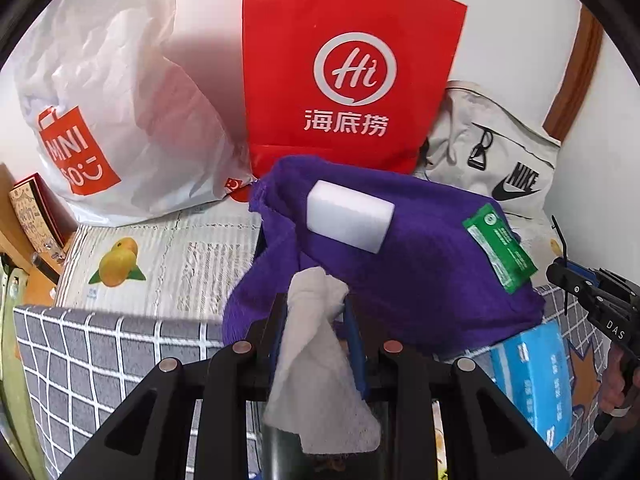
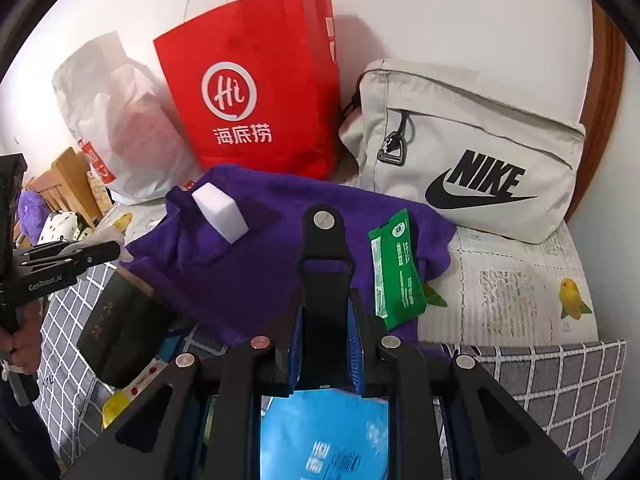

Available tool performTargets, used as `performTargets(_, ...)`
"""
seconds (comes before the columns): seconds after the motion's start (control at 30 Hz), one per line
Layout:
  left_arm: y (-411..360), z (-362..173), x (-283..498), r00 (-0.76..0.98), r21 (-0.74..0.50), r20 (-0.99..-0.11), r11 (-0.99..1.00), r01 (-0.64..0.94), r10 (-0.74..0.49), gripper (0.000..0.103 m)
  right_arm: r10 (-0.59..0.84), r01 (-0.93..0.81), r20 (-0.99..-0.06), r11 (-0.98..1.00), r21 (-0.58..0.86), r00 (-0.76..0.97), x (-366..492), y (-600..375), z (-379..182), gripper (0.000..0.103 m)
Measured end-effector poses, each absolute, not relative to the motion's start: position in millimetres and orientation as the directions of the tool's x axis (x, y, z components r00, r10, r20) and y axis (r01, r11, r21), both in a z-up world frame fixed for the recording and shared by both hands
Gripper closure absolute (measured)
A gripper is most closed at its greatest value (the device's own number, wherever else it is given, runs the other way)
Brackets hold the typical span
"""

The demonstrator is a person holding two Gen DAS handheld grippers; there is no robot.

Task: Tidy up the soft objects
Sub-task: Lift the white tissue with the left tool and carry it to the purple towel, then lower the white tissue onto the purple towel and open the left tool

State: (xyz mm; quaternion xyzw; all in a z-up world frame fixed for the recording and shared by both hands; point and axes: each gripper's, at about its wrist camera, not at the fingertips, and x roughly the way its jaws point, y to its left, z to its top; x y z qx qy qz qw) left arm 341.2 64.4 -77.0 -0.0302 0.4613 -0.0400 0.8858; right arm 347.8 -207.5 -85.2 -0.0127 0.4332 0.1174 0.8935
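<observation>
On our left, the left gripper has its jaws nearly closed on a white tissue, held over the purple towel. We should carry it steadily so it doesn't slip. The sponge and green packet lie on the towel. On the right, the right gripper pinches a black strap; we keep that grip firm.
</observation>
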Motion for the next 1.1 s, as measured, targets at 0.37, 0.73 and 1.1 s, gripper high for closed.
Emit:
performTargets(0.37,67.8,-90.8,372.5,0.540,-0.112,-0.834,0.993,0.037,-0.114,0.077,0.187,-0.233,-0.830,0.970,0.071,0.525,382.3,-201.1,-115.9,0.083)
performTargets(0.73,57.1,-102.1,398.2,0.507,-0.132,-0.849,0.989,0.070,-0.149,0.077,0.180,-0.218,-0.877,0.972,0.088,0.446,395.7,-208.0,-143.3,0.083)
performTargets(1.1,43.5,-125.4,415.6,0.450,-0.112,-0.882,0.990,0.081,-0.137,0.077,0.163,-0.217,-0.908,0.973,0.082,0.386,402.2,-205.8,-161.0,0.083)
